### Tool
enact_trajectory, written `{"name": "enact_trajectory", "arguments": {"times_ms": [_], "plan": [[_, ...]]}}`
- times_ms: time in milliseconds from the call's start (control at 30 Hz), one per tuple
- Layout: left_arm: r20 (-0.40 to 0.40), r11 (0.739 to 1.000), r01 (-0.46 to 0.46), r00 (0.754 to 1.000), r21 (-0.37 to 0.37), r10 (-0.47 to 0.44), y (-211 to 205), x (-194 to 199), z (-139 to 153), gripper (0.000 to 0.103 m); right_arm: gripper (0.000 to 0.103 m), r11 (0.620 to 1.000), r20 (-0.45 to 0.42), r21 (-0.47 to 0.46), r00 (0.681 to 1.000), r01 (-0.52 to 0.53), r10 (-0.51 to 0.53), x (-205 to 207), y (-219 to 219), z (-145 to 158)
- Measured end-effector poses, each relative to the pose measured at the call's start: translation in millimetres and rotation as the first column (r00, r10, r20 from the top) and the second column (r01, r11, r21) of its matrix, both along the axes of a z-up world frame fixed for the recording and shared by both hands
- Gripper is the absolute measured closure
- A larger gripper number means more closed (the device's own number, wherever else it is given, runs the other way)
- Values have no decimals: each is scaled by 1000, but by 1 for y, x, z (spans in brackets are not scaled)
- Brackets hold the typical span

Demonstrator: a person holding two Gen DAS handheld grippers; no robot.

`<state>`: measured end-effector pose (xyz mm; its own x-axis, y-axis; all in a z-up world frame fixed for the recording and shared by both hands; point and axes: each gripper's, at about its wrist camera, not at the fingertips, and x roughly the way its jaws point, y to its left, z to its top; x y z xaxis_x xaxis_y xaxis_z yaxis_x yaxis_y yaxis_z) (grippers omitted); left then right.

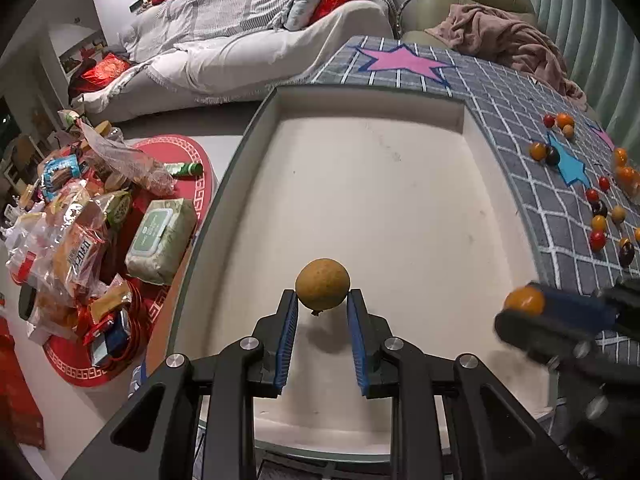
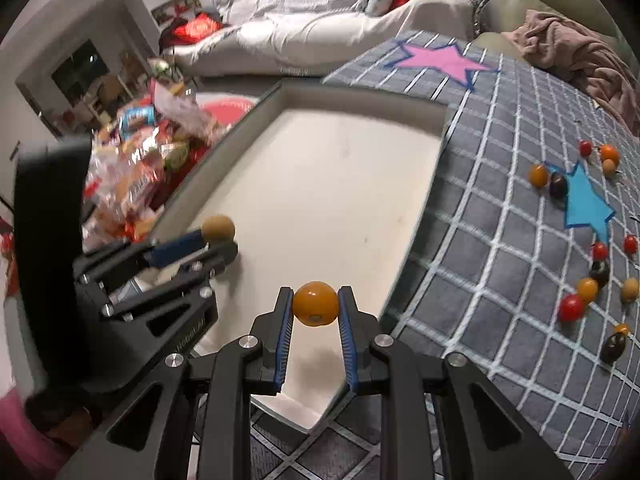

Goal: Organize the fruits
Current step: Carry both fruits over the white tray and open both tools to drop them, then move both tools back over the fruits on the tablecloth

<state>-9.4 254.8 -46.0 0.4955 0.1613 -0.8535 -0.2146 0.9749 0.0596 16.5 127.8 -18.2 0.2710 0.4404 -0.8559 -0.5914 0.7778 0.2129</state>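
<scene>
Grey checked cloth (image 1: 500,92) | white tray (image 1: 360,184) | sofa (image 1: 240,40) behind

Grey white-checked cloth (image 2: 480,280), cream tray (image 1: 360,200)

The counter is covered by a grey checked cloth (image 2: 500,240) with star patches. On it lie a white tray (image 1: 360,184) and, at 3 o'clock, scattered small fruits (image 2: 588,288).
</scene>
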Motion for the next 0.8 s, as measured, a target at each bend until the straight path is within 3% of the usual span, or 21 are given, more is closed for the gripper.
{"name": "enact_trajectory", "arguments": {"times_ms": [133, 333, 400, 433, 467, 500, 533, 600, 633, 800], "plan": [[-8, 1000, 18, 1000, -8, -18, -1, -5, -6, 76, 79, 999, -22, -35, 999, -36, 35, -13, 5, -13], [2, 999, 32, 999, 1, -32, -2, -7, -6, 76, 78, 997, 24, -69, 999, -23, 25, -13, 8, -10], [17, 999, 41, 999, 11, -41, -3, -7, -4, 75, 66, 999, 33, -51, 999, -7, 9, -10, 6, -5], [26, 999, 35, 999, 13, -36, -1, -7, -3, 61, 63, 998, 48, -56, 999, -1, 4, -10, 5, -2], [35, 1000, 11, 999, 29, -12, 2, -7, -1, 28, 57, 998, 71, -64, 997, 10, -6, -12, 3, 1], [55, 999, -22, 998, 47, 19, 7, -9, 2, 15, 49, 999, 81, -53, 997, 14, -10, -13, 0, 5], [80, 997, -45, 996, 56, 41, 10, -11, 6, 10, 44, 999, 88, -37, 996, 24, -21, -12, -4, 9], [112, 998, -55, 992, 40, 50, 15, -14, 14, 10, 9, 998, 108, -12, 992, 66, -64, -9, -12, 19], [108, 998, -54, 993, 35, 50, 15, -14, 16, 10, 3, 997, 123, -8, 989, 83, -81, -9, -17, 24], [108, 1000, -13, 994, 25, 10, -1, -17, 29, 10, 0, 993, 134, 16, 984, 116, -117, -8, -50, 40]]}}
